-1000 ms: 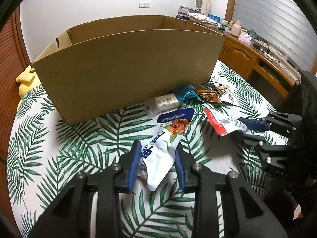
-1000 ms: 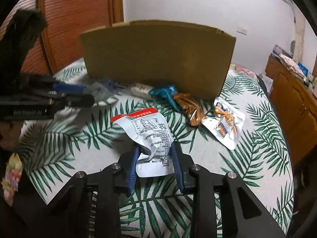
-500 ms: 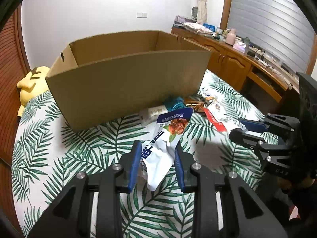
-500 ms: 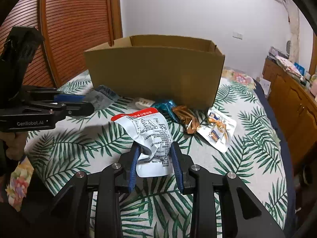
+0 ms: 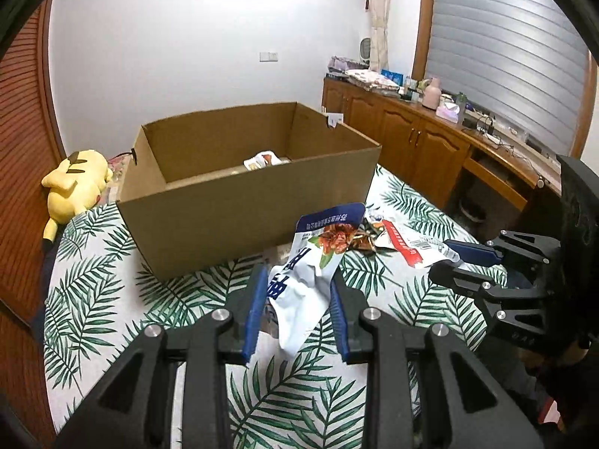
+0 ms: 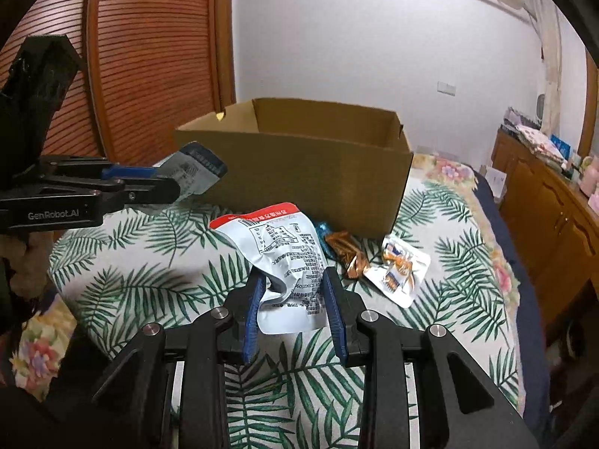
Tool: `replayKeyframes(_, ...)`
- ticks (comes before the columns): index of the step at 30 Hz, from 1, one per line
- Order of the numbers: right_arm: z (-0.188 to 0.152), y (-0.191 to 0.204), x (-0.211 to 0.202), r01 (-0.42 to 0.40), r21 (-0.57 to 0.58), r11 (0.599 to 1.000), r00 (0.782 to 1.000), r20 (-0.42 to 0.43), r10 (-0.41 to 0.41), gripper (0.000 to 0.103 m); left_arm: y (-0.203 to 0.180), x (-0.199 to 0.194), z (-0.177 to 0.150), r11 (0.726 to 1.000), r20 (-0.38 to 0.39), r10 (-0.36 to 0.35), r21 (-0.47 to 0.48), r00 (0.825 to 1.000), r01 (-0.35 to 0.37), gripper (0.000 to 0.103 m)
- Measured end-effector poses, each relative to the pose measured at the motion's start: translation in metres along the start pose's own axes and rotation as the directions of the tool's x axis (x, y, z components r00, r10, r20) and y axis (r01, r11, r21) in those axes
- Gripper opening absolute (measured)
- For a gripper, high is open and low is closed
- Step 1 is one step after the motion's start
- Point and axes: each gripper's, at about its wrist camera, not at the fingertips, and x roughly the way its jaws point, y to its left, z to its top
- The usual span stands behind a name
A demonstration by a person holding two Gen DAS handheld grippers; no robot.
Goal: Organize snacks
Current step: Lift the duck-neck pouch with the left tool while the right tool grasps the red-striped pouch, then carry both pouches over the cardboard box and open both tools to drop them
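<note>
My left gripper (image 5: 298, 290) is shut on a white and blue snack bag (image 5: 318, 262), held up in the air in front of the open cardboard box (image 5: 239, 202). My right gripper (image 6: 294, 290) is shut on a white bag with a red top (image 6: 284, 258), also lifted above the bed. Each gripper shows in the other's view: the right one (image 5: 449, 262), the left one (image 6: 164, 183). One white snack packet (image 5: 262, 161) lies inside the box. A brown packet (image 6: 346, 252), a teal packet (image 6: 322, 230) and a white packet (image 6: 400, 269) lie on the bedspread by the box.
The box (image 6: 299, 164) stands on a palm-leaf bedspread (image 5: 93, 299). A yellow plush toy (image 5: 75, 183) lies left of the box. A wooden cabinet (image 5: 430, 142) with clutter runs along the right. A slatted wooden door (image 6: 149, 56) is behind.
Both grippers have risen with their bags, so the box's open top and inside now show. The bags stay gripped.
</note>
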Motion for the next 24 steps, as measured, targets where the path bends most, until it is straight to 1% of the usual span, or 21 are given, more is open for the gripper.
replayKeyframes(11,0.007,-0.001,-0.009,0.004,0.009,1.000,1.000,0.028,-0.004,0.030,-0.007,-0.003,0.013,1.000,0.032,-0.019,0.009,0.999,0.019,0.030)
replayKeyframes(18,0.018,-0.005,-0.007,-0.008,0.000,1.000,0.999,0.046,0.008,0.030,-0.002,0.002,0.025,1.000,0.034,0.001,-0.004,0.999,-0.001,0.030)
replayKeyframes(24,0.035,-0.012,-0.003,-0.014,-0.033,0.999,1.000,0.026,0.015,0.030,0.005,0.000,0.043,1.000,0.052,0.002,-0.015,0.999,-0.001,0.030)
